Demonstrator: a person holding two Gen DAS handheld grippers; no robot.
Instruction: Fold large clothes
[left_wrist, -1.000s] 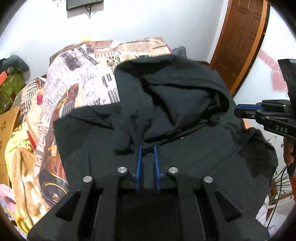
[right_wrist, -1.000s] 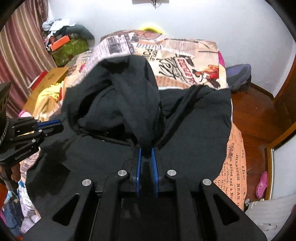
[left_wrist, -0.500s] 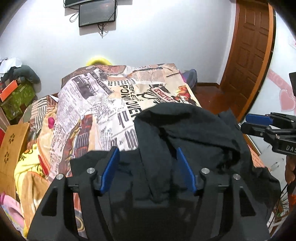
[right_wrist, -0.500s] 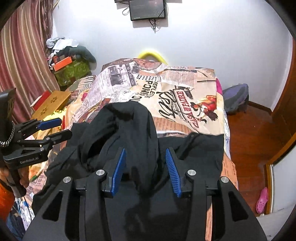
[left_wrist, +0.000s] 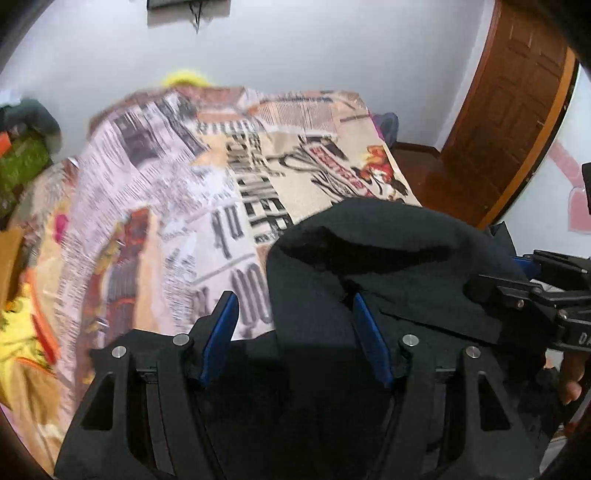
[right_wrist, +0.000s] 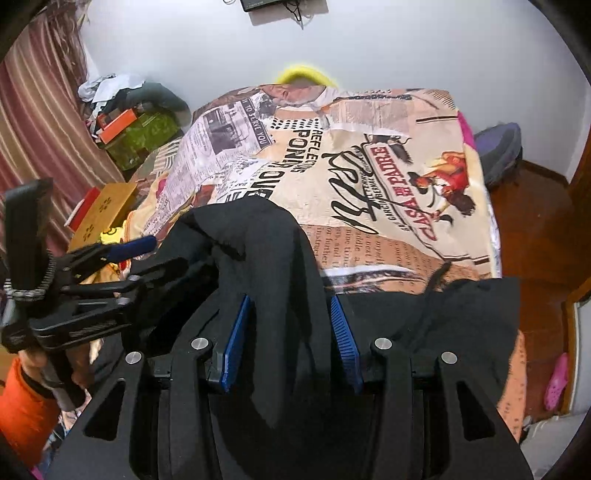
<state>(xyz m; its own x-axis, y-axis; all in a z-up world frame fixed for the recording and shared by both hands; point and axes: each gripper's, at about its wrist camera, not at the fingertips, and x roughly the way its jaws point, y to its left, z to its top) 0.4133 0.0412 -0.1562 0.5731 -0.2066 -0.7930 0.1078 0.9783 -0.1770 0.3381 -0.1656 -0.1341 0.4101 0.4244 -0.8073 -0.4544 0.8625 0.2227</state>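
Observation:
A large black garment (left_wrist: 373, 254) lies bunched at the near end of the bed; it also shows in the right wrist view (right_wrist: 258, 251). My left gripper (left_wrist: 295, 332) is open, its blue pads wide apart over the black cloth, gripping nothing. My right gripper (right_wrist: 288, 328) is open too, its blue pads on either side of a raised fold without pinching it. The right gripper shows at the right edge of the left wrist view (left_wrist: 546, 295). The left gripper shows at the left of the right wrist view (right_wrist: 110, 266).
The bed carries a newspaper-print blanket (right_wrist: 369, 177) that stretches to the far wall. Boxes and clutter (right_wrist: 125, 129) stand left of the bed. A wooden door (left_wrist: 509, 110) and wooden floor (right_wrist: 535, 221) are to the right.
Both grippers went from shut on the black garment to open, letting it go. Both have lifted and drawn back, so more of the blanket shows.

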